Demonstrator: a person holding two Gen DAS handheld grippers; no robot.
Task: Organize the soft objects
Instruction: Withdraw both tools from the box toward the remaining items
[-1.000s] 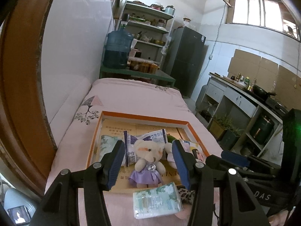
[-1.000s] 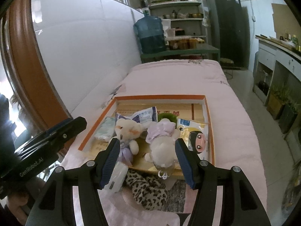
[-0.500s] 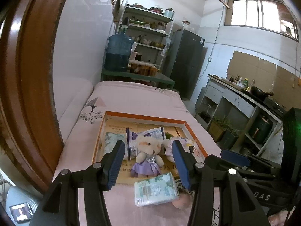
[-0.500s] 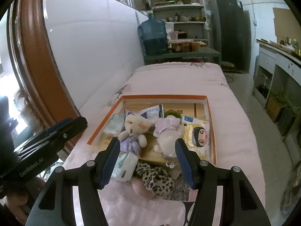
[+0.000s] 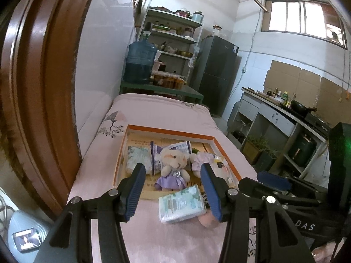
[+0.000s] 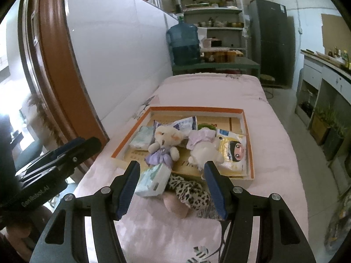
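Left wrist: left gripper (image 5: 173, 188) jaws apart, nothing btwn them; tissue pack (image 5: 181, 203) on pink bed (image 5: 153, 114) just beside tray (image 5: 171, 131); bear (image 5: 174, 166) lies in tray.
Right wrist: right gripper (image 6: 172, 185) jaws released, empty; leopard cloth (image 6: 190, 189) beside tissue pack (image 6: 153, 180), outside tray (image 6: 197, 109).

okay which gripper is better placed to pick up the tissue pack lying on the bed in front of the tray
Probably left. The tissue pack lies almost centred ahead of the open left gripper, while it sits off toward one finger of the open right gripper, which faces the leopard-print item.
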